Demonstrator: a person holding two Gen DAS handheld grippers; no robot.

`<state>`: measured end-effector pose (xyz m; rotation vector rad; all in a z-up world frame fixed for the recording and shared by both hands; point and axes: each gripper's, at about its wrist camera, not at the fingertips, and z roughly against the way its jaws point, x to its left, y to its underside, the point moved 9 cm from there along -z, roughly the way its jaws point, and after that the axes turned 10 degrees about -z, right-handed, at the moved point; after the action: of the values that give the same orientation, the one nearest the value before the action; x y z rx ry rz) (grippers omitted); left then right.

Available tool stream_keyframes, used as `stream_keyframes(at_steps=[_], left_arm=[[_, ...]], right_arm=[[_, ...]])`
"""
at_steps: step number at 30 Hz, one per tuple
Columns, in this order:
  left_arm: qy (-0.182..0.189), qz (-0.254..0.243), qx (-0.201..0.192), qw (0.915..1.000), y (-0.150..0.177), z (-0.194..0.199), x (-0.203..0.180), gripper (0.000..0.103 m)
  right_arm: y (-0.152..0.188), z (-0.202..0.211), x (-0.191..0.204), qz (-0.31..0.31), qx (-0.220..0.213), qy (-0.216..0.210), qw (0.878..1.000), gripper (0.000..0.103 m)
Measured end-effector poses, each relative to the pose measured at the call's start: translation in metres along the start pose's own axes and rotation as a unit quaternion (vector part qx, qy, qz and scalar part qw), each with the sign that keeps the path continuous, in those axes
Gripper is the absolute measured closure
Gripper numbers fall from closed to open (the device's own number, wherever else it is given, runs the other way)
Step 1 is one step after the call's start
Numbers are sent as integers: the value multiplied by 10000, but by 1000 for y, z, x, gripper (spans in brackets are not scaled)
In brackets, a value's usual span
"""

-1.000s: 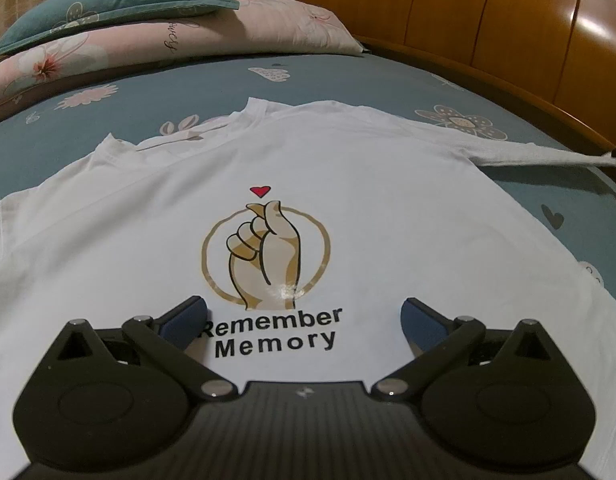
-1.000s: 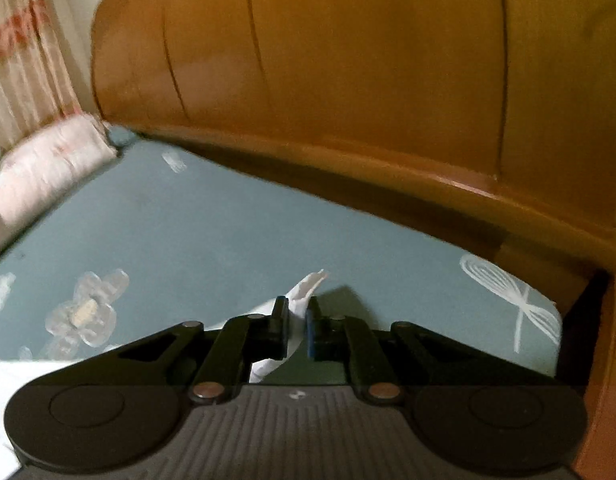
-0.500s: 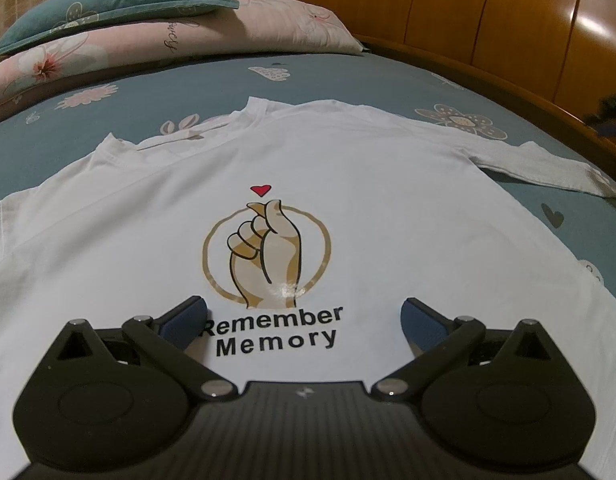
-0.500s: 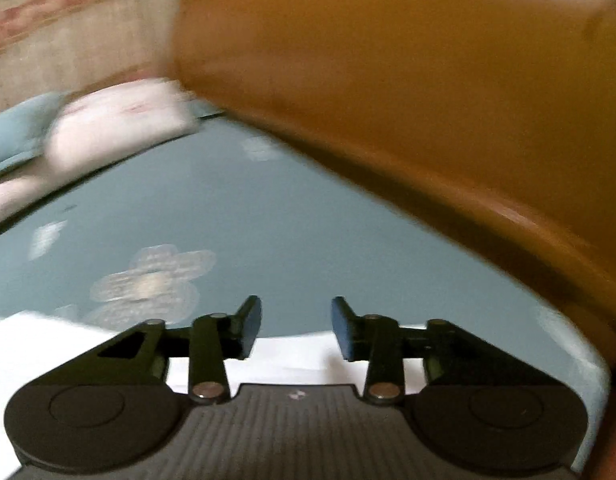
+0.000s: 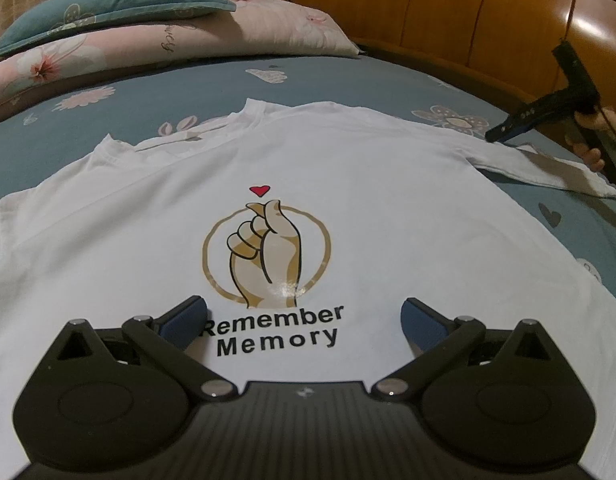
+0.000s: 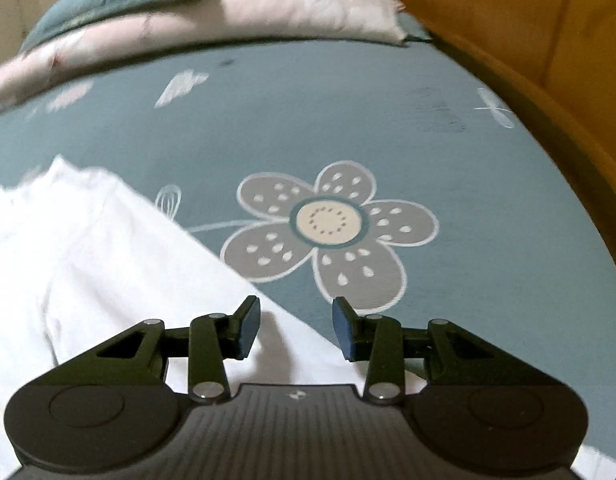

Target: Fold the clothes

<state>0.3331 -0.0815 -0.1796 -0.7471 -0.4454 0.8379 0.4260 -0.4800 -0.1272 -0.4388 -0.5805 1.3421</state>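
A: Left gripper [image 5: 303, 316], nearest in its own view: how are the jaws set?

B: Spread wide, nothing between the pads. It is held low over the shirt [image 5: 348, 168], just short of the "Remember Memory" print [image 5: 273, 330].

A: Shirt position?

B: Laid flat, print up, on the teal sheet [image 5: 316, 76]. Collar is turned to the far side. The right sleeve [image 5: 548, 164] is stretched out to the right, flat on the sheet.

A: Right gripper [image 6: 295, 328]?

B: Jaws are parted, nothing clamped. In its own view the sleeve edge [image 6: 283, 340] is seen under the gap, not pinched. In the left view it is seen at the far right, tips just above the sleeve, with fingers [image 5: 590, 152] wrapped on its handle. Contact with the cloth cannot be told.

A: Beyond that?

B: A grey flower [image 6: 328, 220] is printed on the sheet just past the sleeve. Pillows [image 5: 167, 28] are stacked at the far left; a wooden headboard [image 5: 468, 8] is noted along the far right.
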Motion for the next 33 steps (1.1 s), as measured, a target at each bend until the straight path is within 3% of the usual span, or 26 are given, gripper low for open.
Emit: stream_keyframes(at_steps=[3, 4, 5, 6, 7, 17, 19, 25, 30, 32, 33], left_arm=[[-5, -18, -17, 10000, 0, 0, 0, 1], [-5, -23, -25, 10000, 0, 0, 0, 1], [-6, -29, -32, 10000, 0, 0, -1, 1], [-8, -34, -39, 10000, 0, -1, -1, 1], [-10, -37, -43, 10000, 0, -1, -1, 1], [11, -32, -50, 10000, 1, 0, 0, 1], [9, -35, -50, 10000, 1, 1, 0, 1], [11, -33, -57, 10000, 1, 1, 0, 1], [25, -38, -78, 10000, 1, 1, 0, 1], [31, -39, -86, 10000, 1, 1, 0, 1], [31, -40, -90, 9999, 1, 1, 0, 1]], right_arm=[[3, -7, 3, 306, 23, -30, 9995, 60], [3, -8, 3, 342, -3, -32, 9994, 65], [3, -8, 3, 375, -31, -32, 9993, 74], [3, -7, 3, 420, -81, 46, 9991, 101], [2, -7, 3, 465, -132, 128, 9988, 102], [-12, -7, 3, 325, -499, 571, 9966, 100], [-16, 3, 9, 311, -579, 459, 9968, 87], [-25, -5, 38, 515, -526, -89, 9972, 65], [-22, -38, 53, 885, -203, -189, 9957, 63], [-21, -42, 57, 972, -197, -261, 9947, 72], [-19, -40, 59, 980, -204, -338, 9944, 103]])
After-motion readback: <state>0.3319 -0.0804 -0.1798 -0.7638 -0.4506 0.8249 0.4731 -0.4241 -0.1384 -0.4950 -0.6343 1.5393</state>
